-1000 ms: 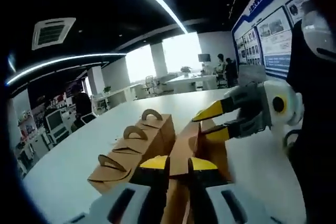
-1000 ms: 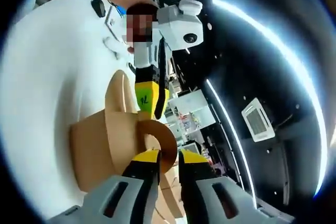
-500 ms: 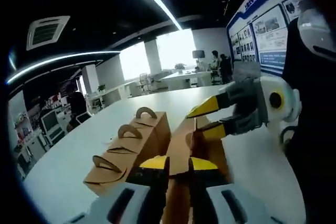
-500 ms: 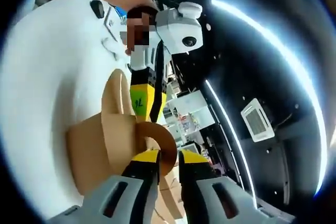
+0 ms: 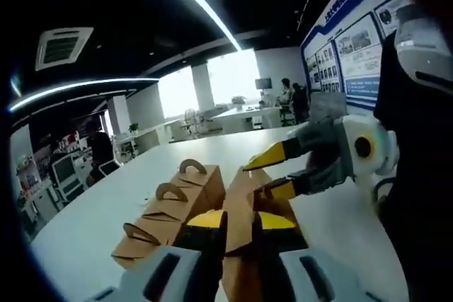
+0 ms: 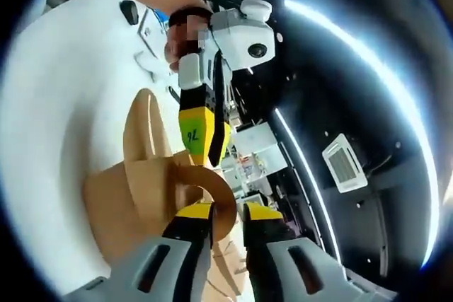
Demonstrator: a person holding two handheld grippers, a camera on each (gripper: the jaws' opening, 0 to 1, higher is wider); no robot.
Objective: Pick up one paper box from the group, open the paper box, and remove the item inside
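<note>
A brown paper box (image 5: 284, 211) is held up over the white table (image 5: 106, 210) between both grippers. My left gripper (image 5: 241, 218) is shut on one top flap (image 5: 239, 196). From the right, my right gripper (image 5: 251, 180) bites the box's top edge. In the right gripper view, the right gripper (image 6: 228, 210) is shut on the curved handle flap (image 6: 216, 192), and the left gripper (image 6: 209, 160) comes down from above onto the other flap of the box (image 6: 127, 196). The box's inside is hidden.
Three more handled paper boxes (image 5: 166, 206) stand in a row left of the held one. A dark object (image 6: 129, 10) and white items (image 6: 152, 33) lie farther along the table (image 6: 49, 104). A poster wall (image 5: 347, 47) is at the right, and people (image 5: 287, 93) stand far back.
The two handle flaps have spread a little wider, and the left gripper sits closer in the right gripper view. Both grips are unchanged.
</note>
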